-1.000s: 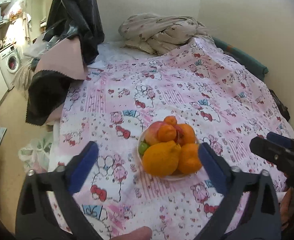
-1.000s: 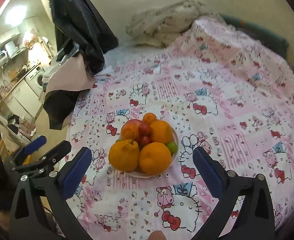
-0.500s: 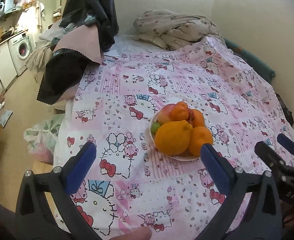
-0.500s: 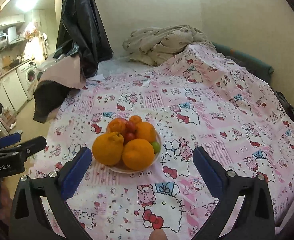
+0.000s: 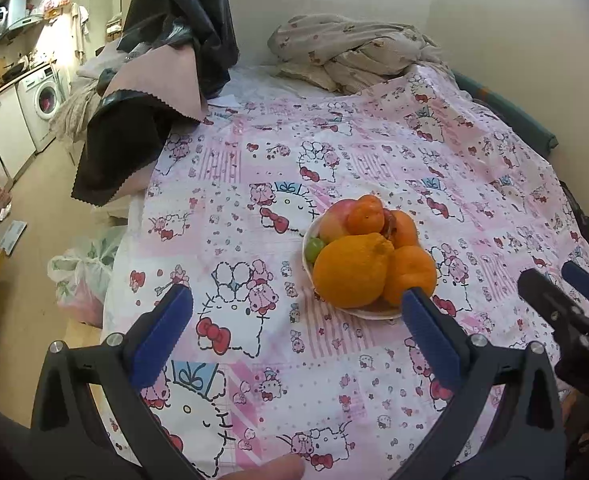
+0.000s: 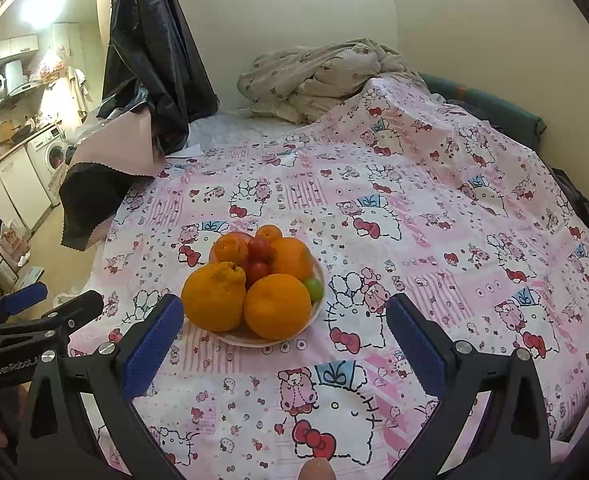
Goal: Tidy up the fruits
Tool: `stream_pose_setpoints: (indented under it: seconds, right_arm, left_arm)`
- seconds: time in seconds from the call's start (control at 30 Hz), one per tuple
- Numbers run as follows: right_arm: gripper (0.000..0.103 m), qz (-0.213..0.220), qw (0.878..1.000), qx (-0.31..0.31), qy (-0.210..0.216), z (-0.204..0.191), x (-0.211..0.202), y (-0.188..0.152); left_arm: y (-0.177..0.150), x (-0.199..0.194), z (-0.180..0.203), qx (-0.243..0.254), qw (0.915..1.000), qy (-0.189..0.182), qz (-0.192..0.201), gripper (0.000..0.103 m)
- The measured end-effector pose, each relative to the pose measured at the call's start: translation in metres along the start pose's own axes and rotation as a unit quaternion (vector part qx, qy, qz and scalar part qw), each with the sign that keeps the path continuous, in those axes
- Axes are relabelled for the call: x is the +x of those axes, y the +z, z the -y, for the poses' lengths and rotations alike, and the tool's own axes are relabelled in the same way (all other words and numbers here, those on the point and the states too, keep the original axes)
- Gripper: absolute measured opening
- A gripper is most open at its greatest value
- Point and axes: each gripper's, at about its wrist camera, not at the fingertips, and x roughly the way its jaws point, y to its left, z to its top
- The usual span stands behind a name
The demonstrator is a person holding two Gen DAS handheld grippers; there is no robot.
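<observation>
We see a bed (image 6: 434,208) under a pink cartoon sheet | plain cream wall (image 6: 294,12) behind it | washing machine (image 5: 46,94) far left of bed | crumpled blanket (image 6: 318,76) at its head

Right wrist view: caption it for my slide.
Open right gripper faces a plate piled with fruit on a pink cartoon-print sheet.
</observation>
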Motion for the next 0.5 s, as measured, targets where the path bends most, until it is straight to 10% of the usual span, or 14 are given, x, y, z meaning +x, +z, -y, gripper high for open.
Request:
stream_pose_setpoints:
  seconds: [0.5]
  right_arm:
    - [0.103, 0.008, 1.000, -0.006, -0.010, -0.0024, -0.0035, -0.0007]
  left_arm:
    - [0.0006, -0.0031, -0.0018, -0.003, 1.0000, 0.003, 0.002, 0.103]
